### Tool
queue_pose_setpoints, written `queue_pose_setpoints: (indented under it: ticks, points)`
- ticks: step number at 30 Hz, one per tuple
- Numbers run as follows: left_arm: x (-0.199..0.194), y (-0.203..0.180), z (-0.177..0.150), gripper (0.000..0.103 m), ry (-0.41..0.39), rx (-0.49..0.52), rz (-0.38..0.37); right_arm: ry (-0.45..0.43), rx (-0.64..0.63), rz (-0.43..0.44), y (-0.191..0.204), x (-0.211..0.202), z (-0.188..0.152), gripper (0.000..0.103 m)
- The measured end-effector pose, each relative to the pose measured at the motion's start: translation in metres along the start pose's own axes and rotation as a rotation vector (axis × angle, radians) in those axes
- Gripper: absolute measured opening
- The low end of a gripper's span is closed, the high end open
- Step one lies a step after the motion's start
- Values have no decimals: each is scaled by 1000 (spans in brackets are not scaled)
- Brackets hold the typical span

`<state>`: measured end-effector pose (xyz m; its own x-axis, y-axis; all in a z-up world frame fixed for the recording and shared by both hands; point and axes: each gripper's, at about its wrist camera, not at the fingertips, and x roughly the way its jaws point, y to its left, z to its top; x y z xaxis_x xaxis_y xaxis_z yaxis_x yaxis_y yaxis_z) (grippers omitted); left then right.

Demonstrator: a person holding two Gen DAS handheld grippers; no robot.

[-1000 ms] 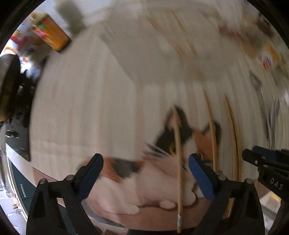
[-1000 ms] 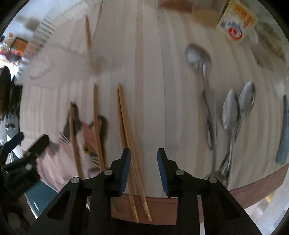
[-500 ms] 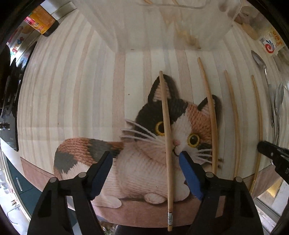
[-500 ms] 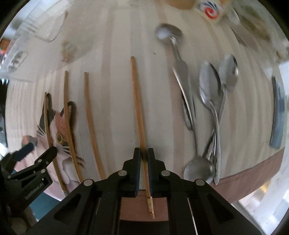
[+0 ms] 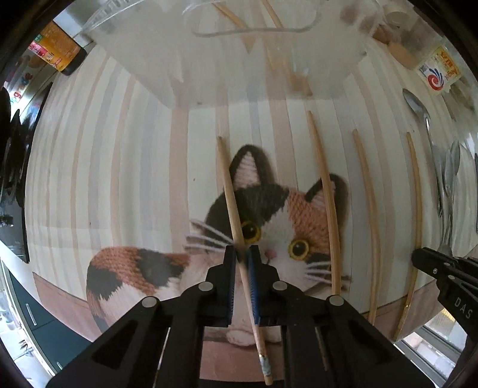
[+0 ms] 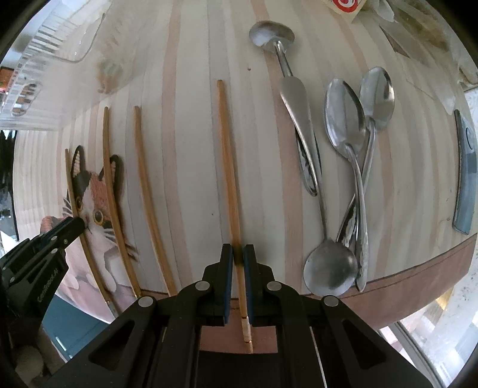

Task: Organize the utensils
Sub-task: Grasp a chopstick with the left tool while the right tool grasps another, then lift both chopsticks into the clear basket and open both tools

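Several wooden chopsticks lie side by side on a striped cloth with a cat picture (image 5: 269, 226). My left gripper (image 5: 241, 250) points straight down and its jaws are closing; the pads pinch the leftmost chopstick (image 5: 228, 191) across the cat's face. My right gripper (image 6: 238, 249) is shut on the rightmost chopstick (image 6: 227, 155) near its thick end. Two free chopsticks (image 5: 327, 194) (image 5: 369, 209) lie between the held ones. Several metal spoons (image 6: 343, 119) lie crossed to the right of the right gripper.
A clear plastic container (image 5: 239, 68) stands behind the chopsticks with two chopsticks (image 5: 230, 18) inside. A bottle (image 5: 59, 50) is at the back left and a packet (image 5: 439, 71) at the back right. A grey-blue flat object (image 6: 464, 179) lies far right. The table edge runs just below both grippers.
The left gripper moved over the leftmost chopstick, came down and went from wide open to pinching it. The right gripper closed on the rightmost chopstick and has stayed shut on it.
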<state>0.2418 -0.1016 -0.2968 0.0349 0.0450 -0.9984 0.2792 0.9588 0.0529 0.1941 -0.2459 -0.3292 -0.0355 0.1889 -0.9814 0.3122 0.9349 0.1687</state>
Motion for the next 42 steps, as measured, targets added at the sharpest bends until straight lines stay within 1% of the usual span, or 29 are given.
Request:
queue_pose_setpoints:
  ticks: [1,4,6,8,10,12,14,16,19,25,29,32,33,35,42]
  points:
    - [2,2,2,6,1,0,-2,-6,4,4,11,3,4,7]
    - [2,2,5,7,11,13,-5,-8,-3,18,17,0,9,7]
    - [1,5,4,7,28,1,-26,6,-4,32,18,1,8,7]
    - [2,8,1,10,61,-11,-48,19,-8,40,15,2,8,7]
    - [2,8,-6,15,74,-10,-47,21,-9,44,15,4,6,8]
    - [3,9,-10,15,77,-11,-47,25,-9,43,14,4,3,8]
    - [3,9,-11,15,74,-22,-52,28,-11,38,12,4,0,8]
    - [3,12,-10,5,59,-11,-41,31,-19,30,11,3,0,8]
    - [2,12,-9,4,32,23,-5,25,-27,25,14,6,4,7]
    - [1,0,-5,4,31,27,-3,23,-57,7,21,10,13,7]
    - [-1,-8,-2,5,32,13,-16,30,-60,6,25,8,15,7]
    - [-1,0,0,5,32,8,-24,30,-59,12,25,7,16,7]
    - [1,10,-3,5,31,8,-27,28,-59,12,25,7,16,7]
    - [0,14,-5,5,30,0,-35,25,-62,10,24,6,15,7]
    - [1,26,-11,5,15,1,-50,9,-77,-29,29,5,12,7]
